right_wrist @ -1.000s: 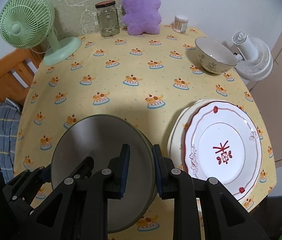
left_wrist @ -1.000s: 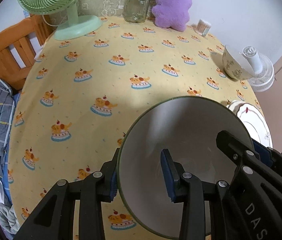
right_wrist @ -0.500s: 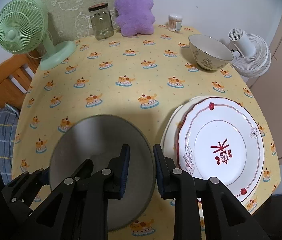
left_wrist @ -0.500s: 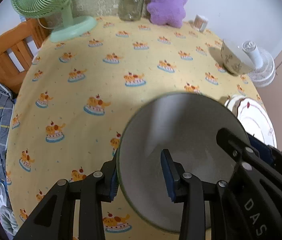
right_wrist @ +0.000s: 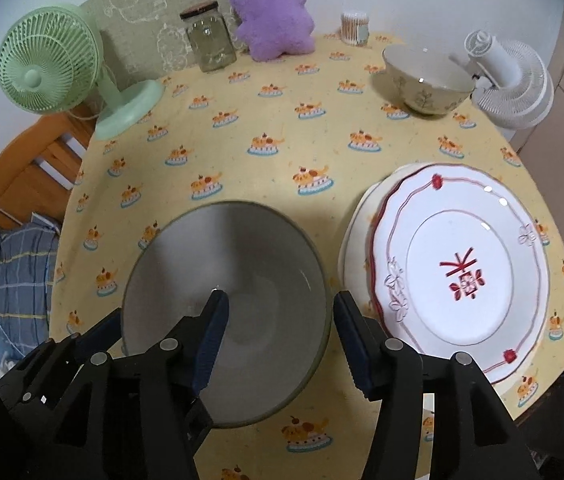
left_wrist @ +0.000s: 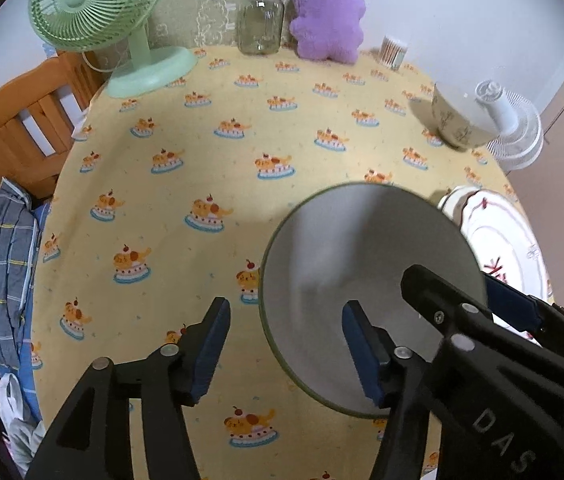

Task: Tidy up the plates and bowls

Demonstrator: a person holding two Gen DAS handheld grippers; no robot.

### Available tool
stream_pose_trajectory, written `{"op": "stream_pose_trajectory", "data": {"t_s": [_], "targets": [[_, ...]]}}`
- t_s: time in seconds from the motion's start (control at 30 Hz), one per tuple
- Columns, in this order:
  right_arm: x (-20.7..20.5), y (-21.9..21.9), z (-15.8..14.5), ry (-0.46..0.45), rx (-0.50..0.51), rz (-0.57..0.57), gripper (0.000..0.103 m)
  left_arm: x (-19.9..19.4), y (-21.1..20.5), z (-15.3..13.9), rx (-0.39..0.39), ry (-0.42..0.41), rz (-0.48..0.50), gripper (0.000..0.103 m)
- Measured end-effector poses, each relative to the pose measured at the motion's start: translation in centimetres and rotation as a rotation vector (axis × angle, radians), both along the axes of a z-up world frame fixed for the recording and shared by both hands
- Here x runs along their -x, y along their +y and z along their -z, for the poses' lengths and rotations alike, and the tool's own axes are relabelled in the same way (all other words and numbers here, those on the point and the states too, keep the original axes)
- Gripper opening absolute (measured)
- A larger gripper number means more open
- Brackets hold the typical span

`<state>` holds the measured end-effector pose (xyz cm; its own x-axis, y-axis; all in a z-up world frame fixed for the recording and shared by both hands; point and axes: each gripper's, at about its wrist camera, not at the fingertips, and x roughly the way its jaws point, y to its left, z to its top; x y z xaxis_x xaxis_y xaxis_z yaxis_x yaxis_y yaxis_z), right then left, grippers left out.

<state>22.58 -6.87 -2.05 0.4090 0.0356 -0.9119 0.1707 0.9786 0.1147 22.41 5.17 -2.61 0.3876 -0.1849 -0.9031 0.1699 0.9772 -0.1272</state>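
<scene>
A grey bowl with a green rim (left_wrist: 366, 272) (right_wrist: 226, 304) sits on the yellow tablecloth near the front. My left gripper (left_wrist: 286, 344) is open, its jaws either side of the bowl's left rim without touching. My right gripper (right_wrist: 280, 332) is open, its jaws astride the bowl's right rim. A stack of white plates with red trim (right_wrist: 462, 268) (left_wrist: 510, 248) lies to the right of the bowl. A cream bowl with a leaf pattern (right_wrist: 426, 80) (left_wrist: 462, 120) stands at the back right.
A green desk fan (right_wrist: 54, 68), a glass jar (right_wrist: 208, 42), a purple plush toy (right_wrist: 272, 12) and a cotton swab tub (right_wrist: 356, 28) line the table's far edge. A white fan (right_wrist: 510, 80) stands off the right edge. A wooden chair (left_wrist: 14, 128) is at left.
Both grippers were shut on the grey bowl's rim and carried it; both have opened and the bowl rests on the table beside the plates.
</scene>
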Motion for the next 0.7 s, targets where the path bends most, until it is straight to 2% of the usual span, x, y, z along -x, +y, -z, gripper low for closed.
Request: {"op": "stream_pose_trajectory", "data": {"t_s": [0.2, 0.47, 0.7], "targets": [[0.7, -0.2, -2.0, -0.037, 0.003, 0.027, 0.059, 0.3, 0.2, -1.9, -0.003, -0.043, 0.016, 0.068], [1.4, -0.9, -4.3, -0.080, 0.008, 0.057, 0.059, 0.5, -0.5, -4.0, 0.010, -0.094, 0.034, 0.069], [0.8, -2.7, -5.9, -0.129, 0.006, 0.049, 0.066, -0.1, -2.3, -5.6, 0.001, -0.144, 0.018, 0.077]]}}
